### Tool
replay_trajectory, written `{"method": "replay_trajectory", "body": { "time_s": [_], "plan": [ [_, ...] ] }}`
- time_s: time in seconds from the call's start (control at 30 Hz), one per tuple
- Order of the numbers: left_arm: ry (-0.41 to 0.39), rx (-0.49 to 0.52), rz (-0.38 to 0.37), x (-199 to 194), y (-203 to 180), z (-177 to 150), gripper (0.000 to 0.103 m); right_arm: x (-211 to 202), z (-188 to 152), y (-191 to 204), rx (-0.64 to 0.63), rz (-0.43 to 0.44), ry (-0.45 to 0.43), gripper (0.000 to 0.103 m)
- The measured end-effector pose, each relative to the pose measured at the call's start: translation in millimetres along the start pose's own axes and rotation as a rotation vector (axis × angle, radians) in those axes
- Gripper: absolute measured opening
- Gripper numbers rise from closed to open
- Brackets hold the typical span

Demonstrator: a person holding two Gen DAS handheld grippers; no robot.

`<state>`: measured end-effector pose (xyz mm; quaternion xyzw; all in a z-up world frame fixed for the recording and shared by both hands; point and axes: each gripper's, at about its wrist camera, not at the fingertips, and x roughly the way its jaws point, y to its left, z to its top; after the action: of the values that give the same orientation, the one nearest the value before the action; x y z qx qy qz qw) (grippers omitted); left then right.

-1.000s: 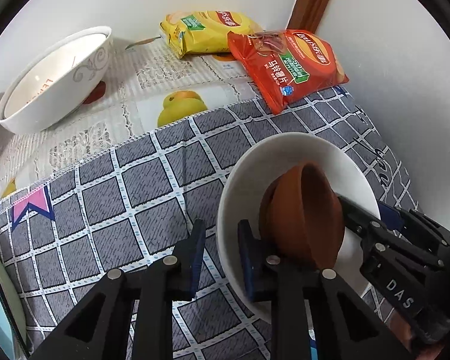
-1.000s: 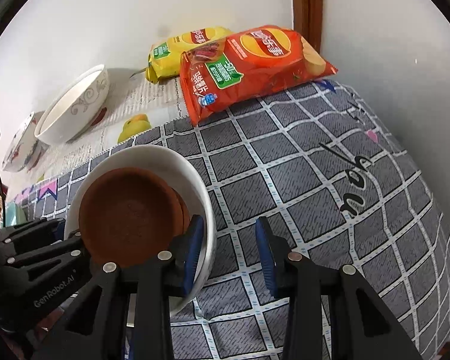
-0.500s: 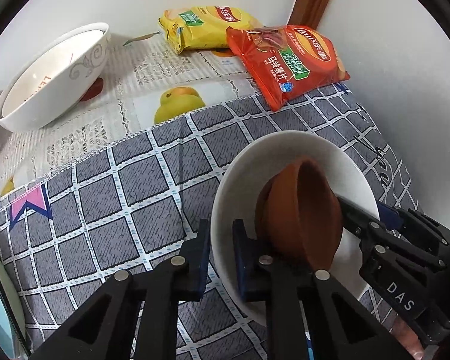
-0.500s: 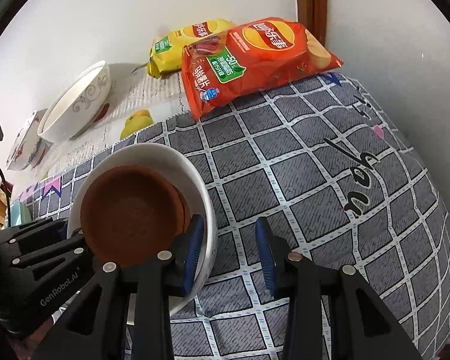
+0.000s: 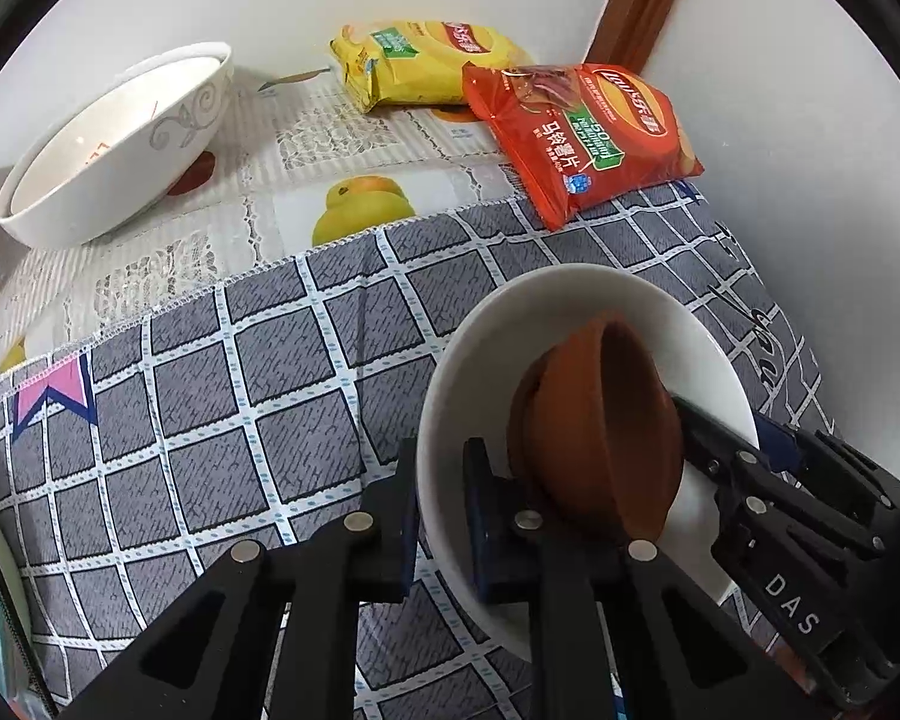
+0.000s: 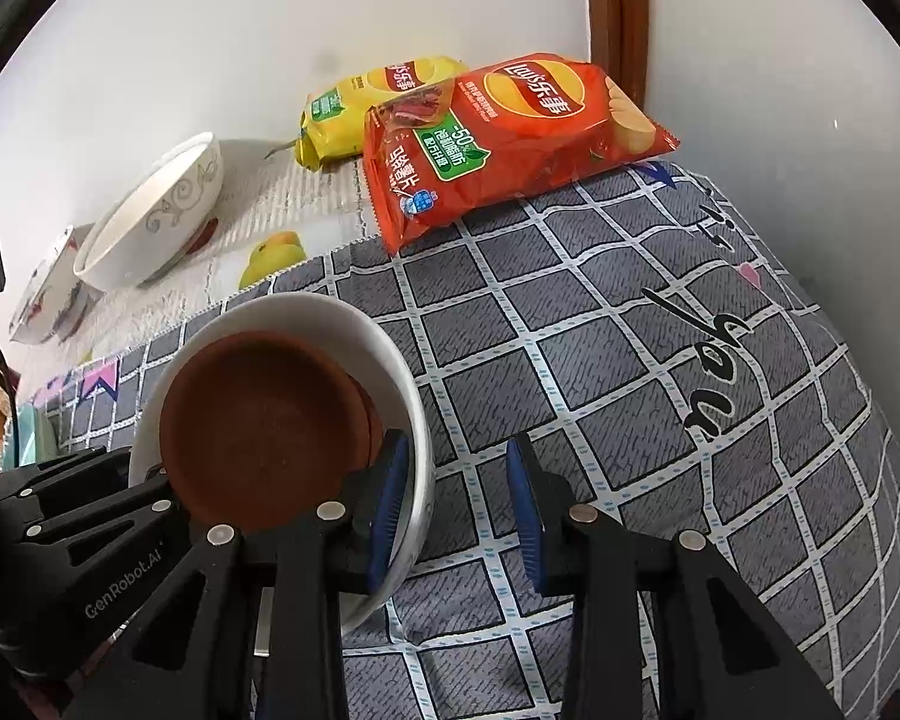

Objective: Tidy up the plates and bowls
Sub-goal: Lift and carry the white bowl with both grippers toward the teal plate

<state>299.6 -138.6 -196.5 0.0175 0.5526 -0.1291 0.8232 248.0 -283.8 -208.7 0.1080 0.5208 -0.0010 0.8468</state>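
Note:
A white bowl (image 5: 570, 312) sits tilted on the grey checked cloth (image 5: 210, 396), and brown bowls (image 5: 600, 438) are nested inside it. My left gripper (image 5: 444, 510) is shut on its near rim, one pad on each side of the wall. From the right wrist view, the white bowl (image 6: 342, 318) and brown bowls (image 6: 264, 414) sit at lower left. My right gripper (image 6: 453, 504) straddles the opposite rim and its jaws are closing. Its left pad is inside the bowl, while its right pad stands clear of the wall. Each gripper also shows in the other's view: right gripper (image 5: 744, 438), left gripper (image 6: 132, 468).
A large white bowl with grey swirls (image 5: 120, 144) stands on the fruit-print cloth at back left, beside another patterned bowl (image 6: 48, 294). A yellow chip bag (image 5: 426, 60) and a red chip bag (image 5: 588, 132) lie in the wall corner by wooden trim.
The left gripper's jaws have drawn together onto the white bowl's rim. The right gripper's jaws have narrowed slightly. Both hands have stayed in place.

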Motion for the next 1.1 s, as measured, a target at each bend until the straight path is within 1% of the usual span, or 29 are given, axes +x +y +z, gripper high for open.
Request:
{"method": "replay_trajectory", "body": {
  "time_s": [0.07,0.13,0.17,0.2,0.27,0.37,0.4,0.63,0.77,0.83,1.1],
  "plan": [
    [0.038,-0.01,-0.006,1.7,0.9,2.9,0.013,0.5,-0.1,0.1,0.008,0.008,0.003,0.028],
    [0.056,-0.018,-0.017,3.0,1.8,5.2,0.013,0.9,1.0,1.3,0.011,0.019,0.011,0.024],
    [0.055,-0.02,-0.022,2.8,2.4,4.8,0.012,1.3,1.4,1.7,0.016,0.036,0.014,0.016],
    [0.047,-0.024,-0.022,2.5,2.8,4.5,0.014,1.8,1.7,2.8,0.022,0.057,0.017,0.01],
    [0.029,-0.034,-0.029,2.7,3.9,2.2,0.013,1.2,1.5,3.5,0.048,0.058,0.003,0.01],
    [0.015,0.003,-0.015,-0.2,1.0,-0.6,0.013,0.4,0.6,-0.5,0.091,0.074,-0.002,0.01],
    [0.017,-0.002,-0.016,-1.1,1.3,-1.1,0.013,0.2,0.3,-2.5,0.112,0.081,0.003,0.009],
    [0.024,-0.008,-0.018,-10.9,5.6,-6.6,0.013,-10.5,-2.9,2.3,0.118,0.077,0.008,0.008],
    [0.002,-0.006,-0.001,-22.8,8.2,-9.3,0.012,-17.9,-4.5,6.8,0.135,0.092,0.011,0.008],
    [-0.007,0.0,0.002,-28.3,9.9,-10.2,0.012,-23.6,-5.2,12.8,0.128,0.094,-0.002,0.008],
    [-0.032,-0.037,-0.006,-53.6,26.8,-13.5,0.012,-42.8,-3.9,34.9,0.109,0.107,-0.025,0.008]
  ]
}}
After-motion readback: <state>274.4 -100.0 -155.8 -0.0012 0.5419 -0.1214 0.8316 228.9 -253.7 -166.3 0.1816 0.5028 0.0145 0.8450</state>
